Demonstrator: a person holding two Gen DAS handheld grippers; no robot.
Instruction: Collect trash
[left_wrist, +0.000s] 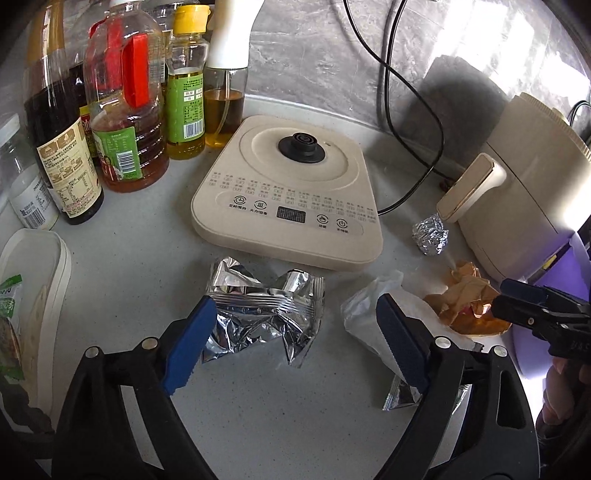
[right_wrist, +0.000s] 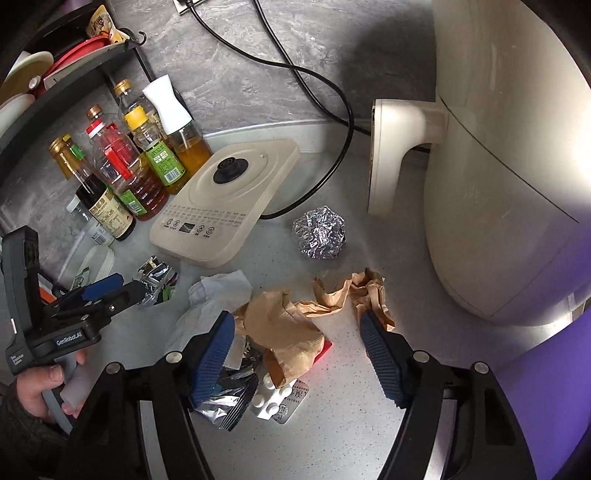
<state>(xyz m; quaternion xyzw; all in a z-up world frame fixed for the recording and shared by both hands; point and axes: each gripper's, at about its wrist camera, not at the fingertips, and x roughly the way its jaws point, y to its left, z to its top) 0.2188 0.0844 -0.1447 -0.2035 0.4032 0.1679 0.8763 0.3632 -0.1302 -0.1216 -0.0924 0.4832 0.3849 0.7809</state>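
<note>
Trash lies on a pale speckled counter (left_wrist: 258, 406). A crumpled silver foil wrapper (left_wrist: 262, 314) sits between the fingers of my open left gripper (left_wrist: 295, 347), close to the left pad. A white tissue (left_wrist: 373, 314) lies by the right pad. A foil ball (left_wrist: 430, 236) sits farther right; it also shows in the right wrist view (right_wrist: 320, 238). My right gripper (right_wrist: 299, 354) is open over crumpled brown paper (right_wrist: 284, 328), with a white blister pack (right_wrist: 275, 400) and a silver wrapper (right_wrist: 225, 406) below it. The right gripper shows in the left wrist view (left_wrist: 524, 310).
A beige kettle base (left_wrist: 291, 192) with a black cord stands behind the trash. Several oil and sauce bottles (left_wrist: 125, 110) stand at back left. A beige air fryer (right_wrist: 509, 166) stands at right. A white dish (left_wrist: 40, 288) is at left. A purple object (right_wrist: 546, 387) is at lower right.
</note>
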